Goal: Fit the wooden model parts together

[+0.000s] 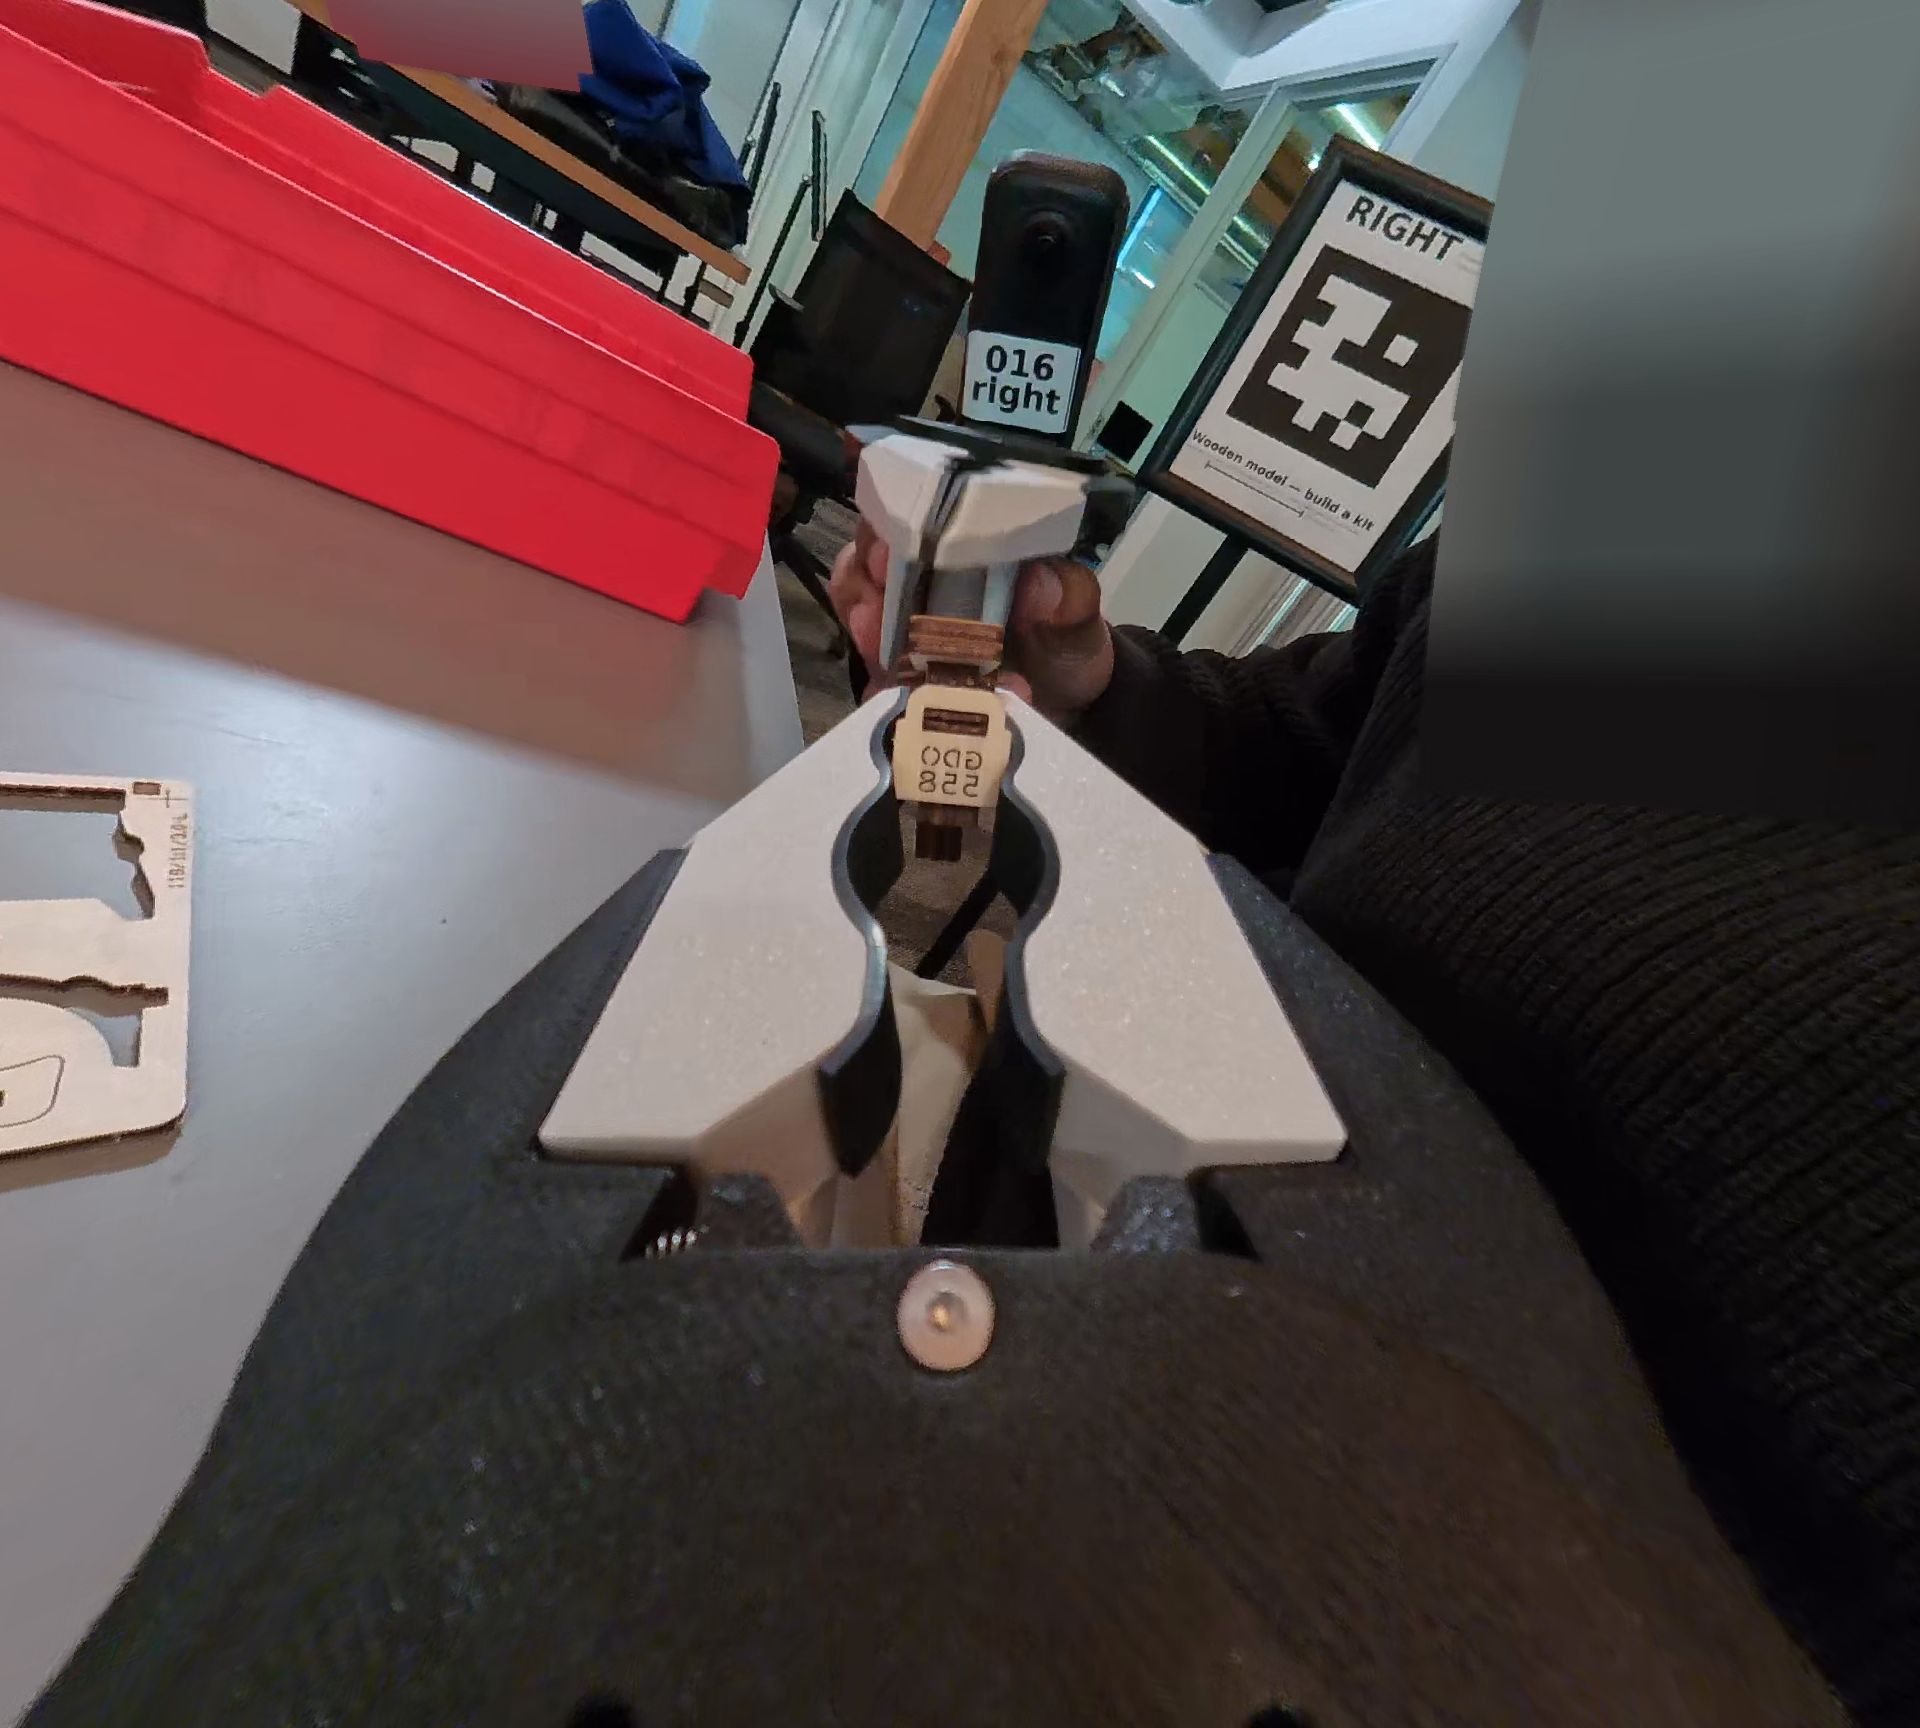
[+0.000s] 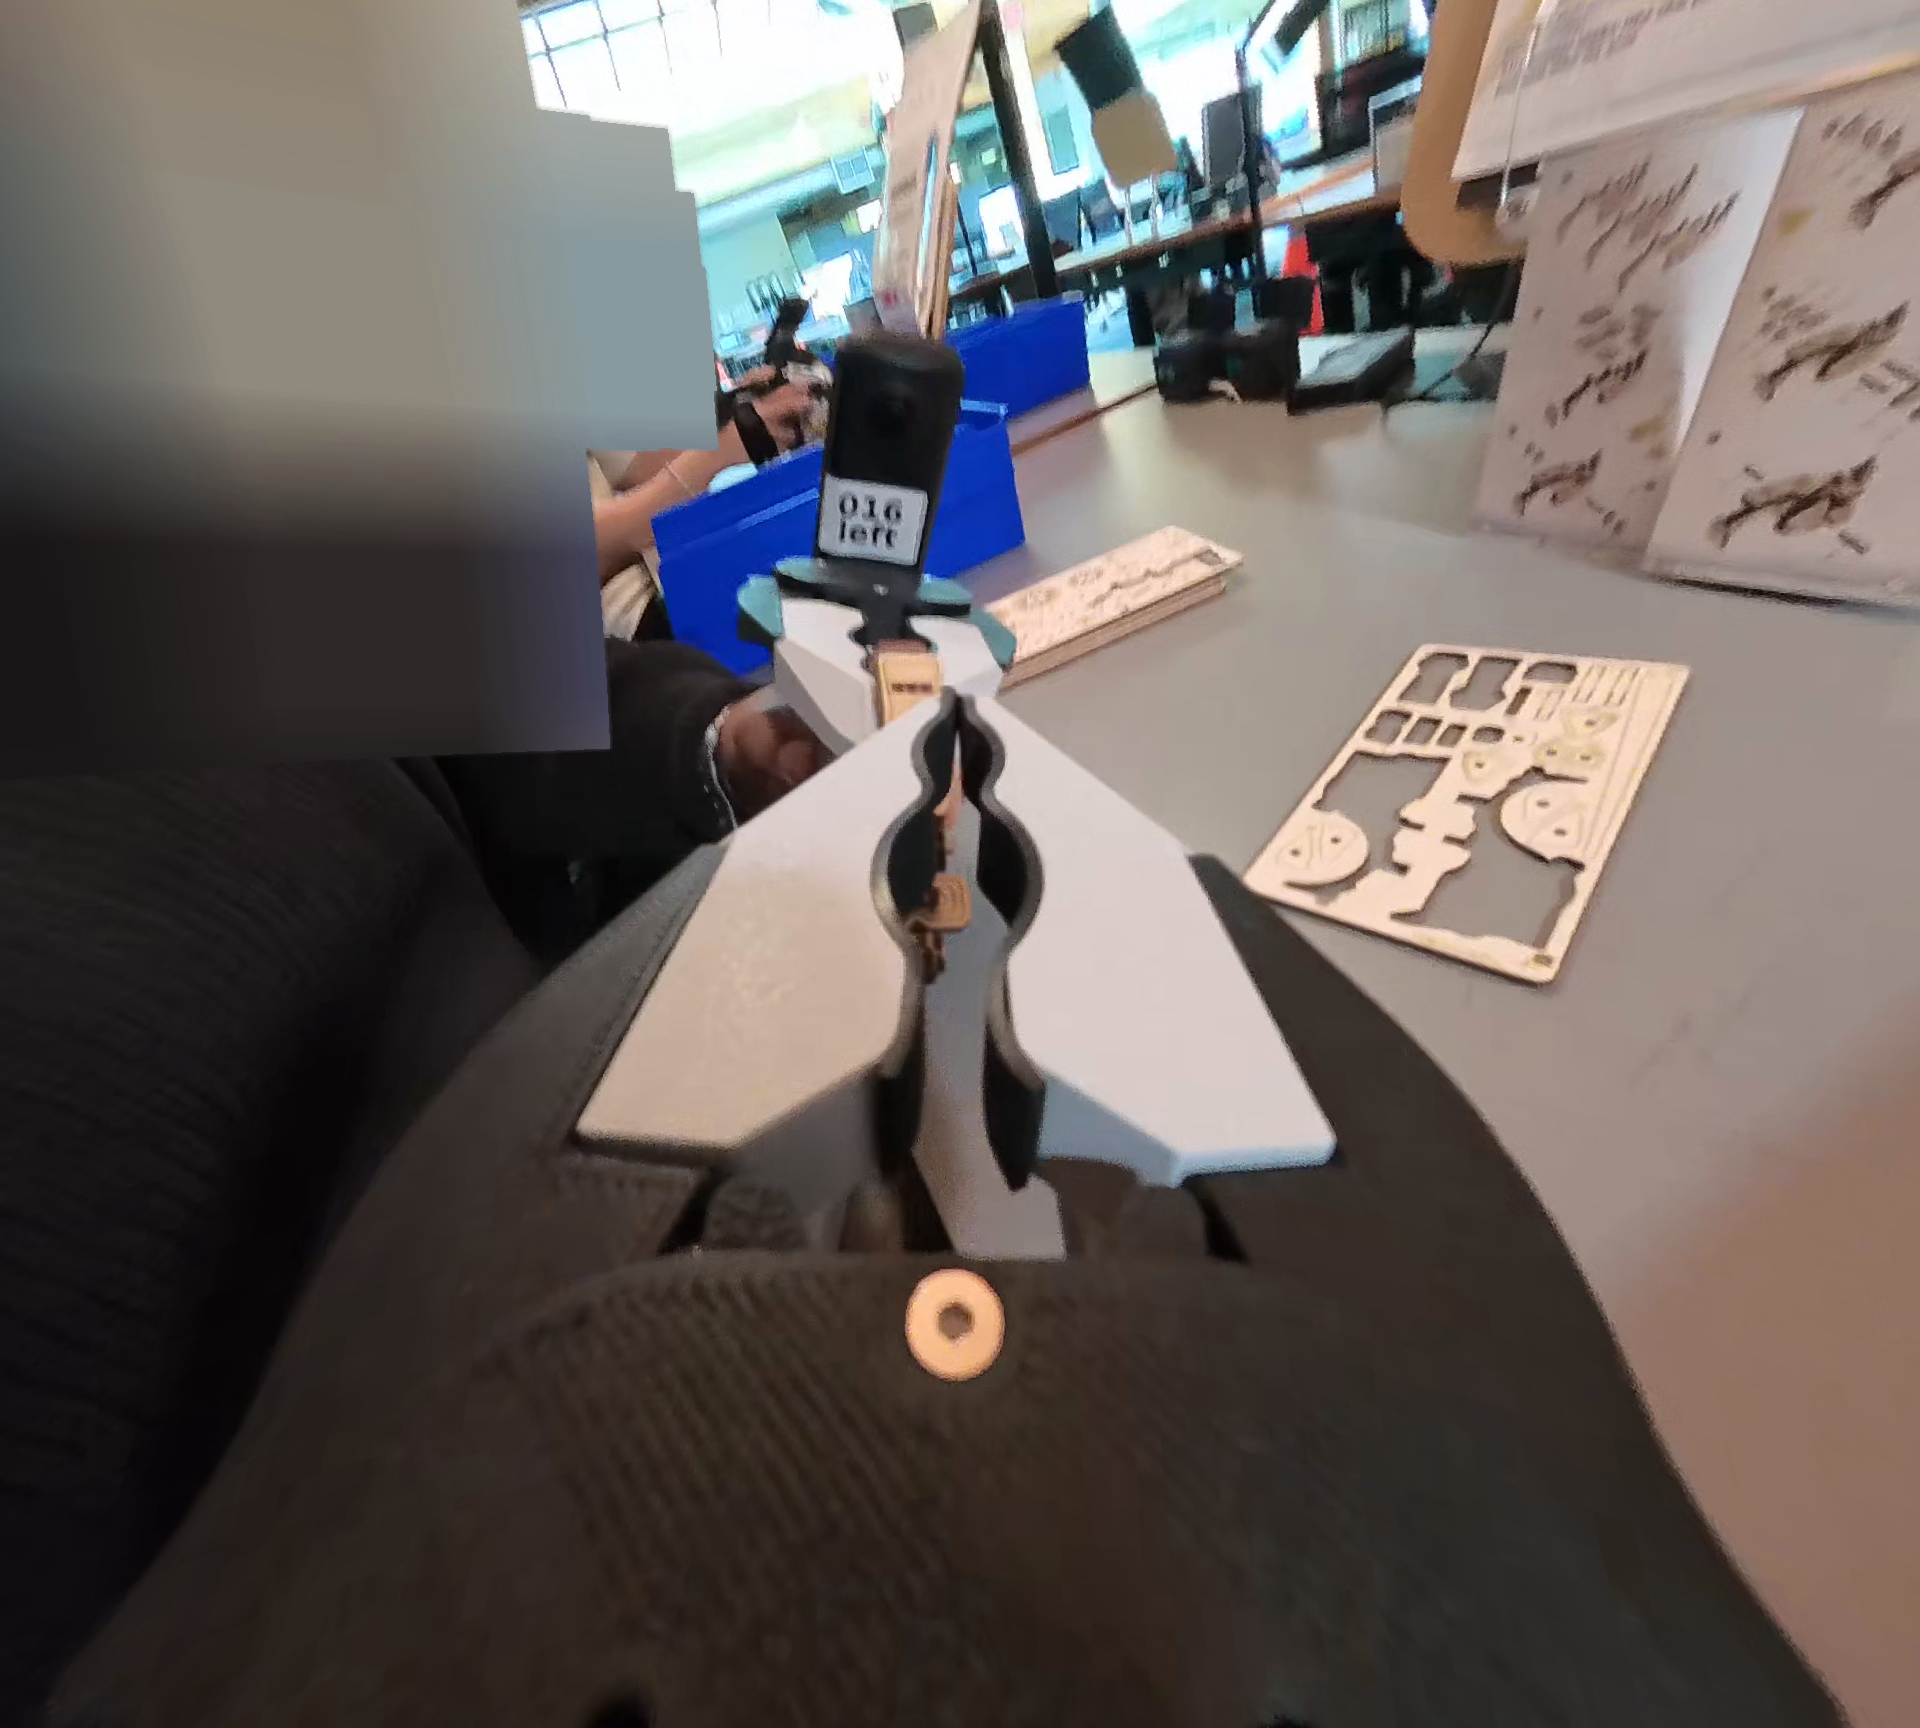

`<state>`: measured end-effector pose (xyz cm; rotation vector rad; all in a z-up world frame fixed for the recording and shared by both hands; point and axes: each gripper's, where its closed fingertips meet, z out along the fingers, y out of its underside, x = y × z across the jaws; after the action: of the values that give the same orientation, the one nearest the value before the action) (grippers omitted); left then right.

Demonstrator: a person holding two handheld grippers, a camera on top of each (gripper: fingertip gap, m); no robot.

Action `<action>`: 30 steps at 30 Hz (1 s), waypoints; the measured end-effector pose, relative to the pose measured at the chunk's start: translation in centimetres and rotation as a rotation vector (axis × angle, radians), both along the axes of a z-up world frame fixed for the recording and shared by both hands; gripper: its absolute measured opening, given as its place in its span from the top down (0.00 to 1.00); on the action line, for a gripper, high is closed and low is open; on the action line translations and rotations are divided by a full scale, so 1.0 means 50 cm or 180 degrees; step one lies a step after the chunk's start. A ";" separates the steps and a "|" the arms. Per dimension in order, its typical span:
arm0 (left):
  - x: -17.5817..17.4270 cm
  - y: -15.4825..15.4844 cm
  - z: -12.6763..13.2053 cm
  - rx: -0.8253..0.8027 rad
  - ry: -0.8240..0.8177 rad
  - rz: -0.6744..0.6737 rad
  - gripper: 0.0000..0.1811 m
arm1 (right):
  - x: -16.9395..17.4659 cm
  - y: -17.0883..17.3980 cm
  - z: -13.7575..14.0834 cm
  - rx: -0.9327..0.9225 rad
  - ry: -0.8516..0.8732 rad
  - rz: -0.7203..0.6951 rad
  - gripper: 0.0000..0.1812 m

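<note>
My left gripper is shut on a pale wooden part with engraved marks. Its pads press on the part's two sides, and a dark brown wooden piece hangs below it. My right gripper faces it from the far side, with a layered brown wooden part at its fingertips that meets the pale part. In the right wrist view my right gripper is shut on a thin wooden part seen edge-on. The left gripper shows just beyond with the pale part.
Both grippers are held above the grey table. Red bins stand at the left. A punched-out wooden sheet, a stack of sheets, a blue bin and instruction pages are at the right. A framed sign stands behind. Only a small space, under 4 cm, lies between the two pairs of fingers.
</note>
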<state>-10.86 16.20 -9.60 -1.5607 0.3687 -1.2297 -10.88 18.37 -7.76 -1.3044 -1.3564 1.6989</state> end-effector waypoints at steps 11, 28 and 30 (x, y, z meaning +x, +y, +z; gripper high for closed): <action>-0.006 0.005 -0.003 -0.0036 0.0012 0.0063 0.96 | 0.009 0.004 0.017 -0.0242 0.0089 0.0086 1.00; -0.007 0.013 -0.018 -0.0291 -0.0132 0.0033 0.96 | -0.013 -0.045 -0.066 -0.0246 -0.0481 0.0463 0.86; -0.005 0.012 -0.018 -0.0319 -0.0206 0.0008 0.95 | -0.014 -0.039 -0.071 -0.0190 -0.0511 0.0404 0.91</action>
<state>-11.09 16.79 -10.50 -1.6014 0.2667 -1.3107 -11.57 16.39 -11.30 -1.4418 -1.5192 1.7623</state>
